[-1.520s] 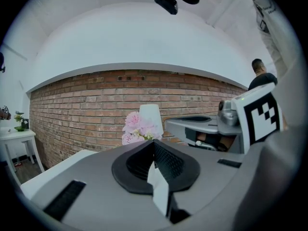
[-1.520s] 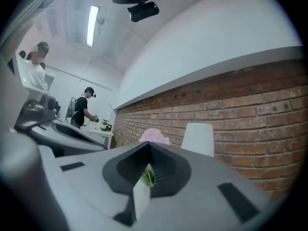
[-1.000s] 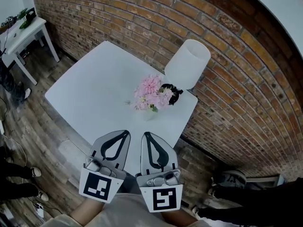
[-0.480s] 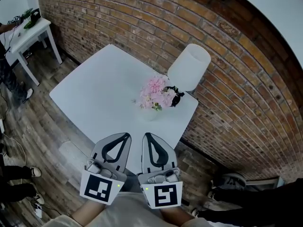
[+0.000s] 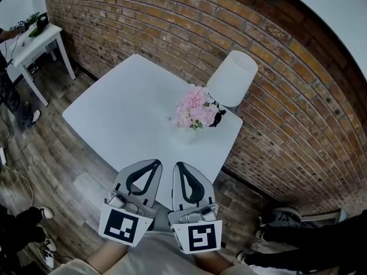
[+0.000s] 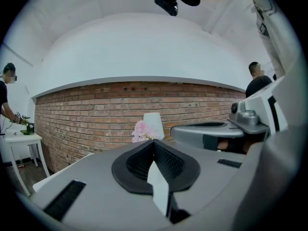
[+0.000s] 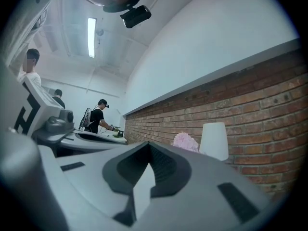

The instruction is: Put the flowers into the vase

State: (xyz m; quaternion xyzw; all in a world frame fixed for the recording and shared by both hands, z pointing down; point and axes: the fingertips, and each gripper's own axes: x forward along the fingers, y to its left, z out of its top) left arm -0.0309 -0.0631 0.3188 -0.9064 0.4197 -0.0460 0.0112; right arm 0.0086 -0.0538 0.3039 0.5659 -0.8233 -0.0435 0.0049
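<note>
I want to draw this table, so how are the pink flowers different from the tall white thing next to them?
The pink flowers are fluffy and bunched; the tall white thing is smooth and plain. The tall white thing stands higher than the pink flowers. It also sits nearer the brick wall than the pink flowers do. Both stand on the white table, close together.
</note>
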